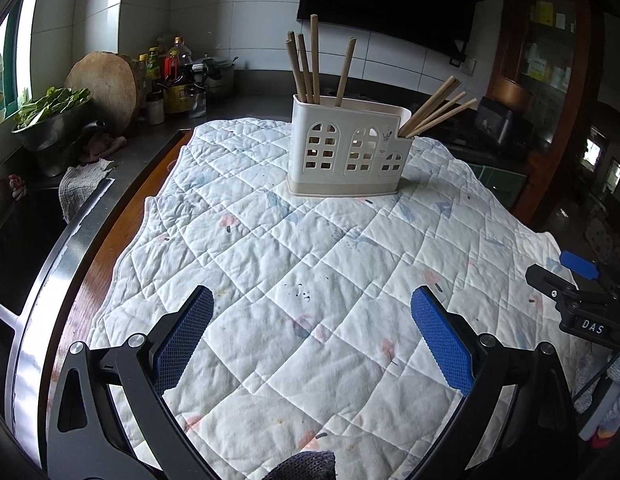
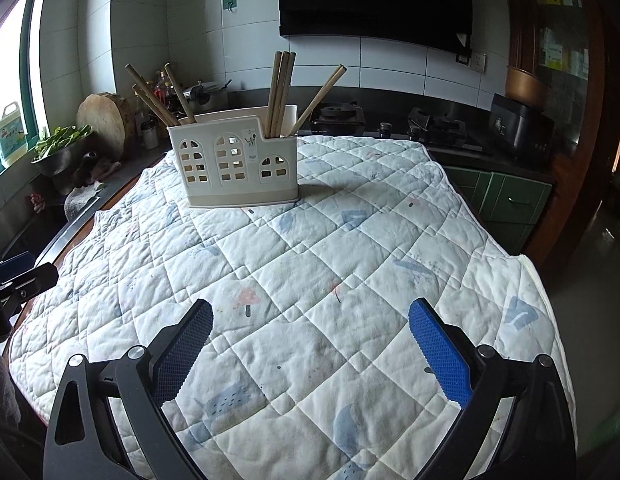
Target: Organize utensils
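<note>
Standing upright on quilt (image 1: 310, 248): white holder (image 1: 348, 152) with chopsticks (image 1: 310, 64) in both end compartments. Left gripper (image 1: 312, 316) and right gripper (image 2: 310, 326) spread wide, gripping nothing.

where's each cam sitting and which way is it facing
Left wrist: sits on the left tool, facing the utensil holder across the quilted cloth; its open fingers and the right tool show.
Right wrist: sits on the right tool, facing the same holder; the left tool shows.
Shared: holder, chopsticks, cloth.
</note>
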Tool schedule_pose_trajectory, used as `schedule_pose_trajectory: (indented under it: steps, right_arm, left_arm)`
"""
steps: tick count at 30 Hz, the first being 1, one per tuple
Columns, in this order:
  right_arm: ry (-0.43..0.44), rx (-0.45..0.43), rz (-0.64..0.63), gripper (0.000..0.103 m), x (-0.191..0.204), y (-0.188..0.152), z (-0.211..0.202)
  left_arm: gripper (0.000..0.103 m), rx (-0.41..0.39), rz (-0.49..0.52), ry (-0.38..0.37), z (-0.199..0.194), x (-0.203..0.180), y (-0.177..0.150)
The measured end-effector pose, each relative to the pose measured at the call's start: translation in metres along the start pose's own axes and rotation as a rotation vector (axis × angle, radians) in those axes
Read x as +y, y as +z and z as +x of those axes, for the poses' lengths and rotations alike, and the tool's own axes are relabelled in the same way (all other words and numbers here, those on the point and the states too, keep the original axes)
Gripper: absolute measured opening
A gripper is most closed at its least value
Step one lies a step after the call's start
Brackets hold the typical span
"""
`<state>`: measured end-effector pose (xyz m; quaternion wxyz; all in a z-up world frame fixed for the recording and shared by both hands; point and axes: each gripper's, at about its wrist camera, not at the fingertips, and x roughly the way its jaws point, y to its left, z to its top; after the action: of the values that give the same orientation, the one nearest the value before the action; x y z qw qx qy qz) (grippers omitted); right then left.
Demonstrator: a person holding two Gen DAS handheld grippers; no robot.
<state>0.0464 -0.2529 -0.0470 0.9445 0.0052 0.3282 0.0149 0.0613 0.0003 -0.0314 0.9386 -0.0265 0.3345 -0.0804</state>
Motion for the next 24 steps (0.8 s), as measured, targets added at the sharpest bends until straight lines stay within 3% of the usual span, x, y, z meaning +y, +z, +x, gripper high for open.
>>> schedule_pose_trajectory:
  steps: [24]
  right_arm:
    - [-0.009,0.023,0.003,0.095,-0.0001,-0.0046,0.0034]
  left_arm:
    - [0.098,0.037,-0.017,-0.019,0.0068,0.0017,-0.0071]
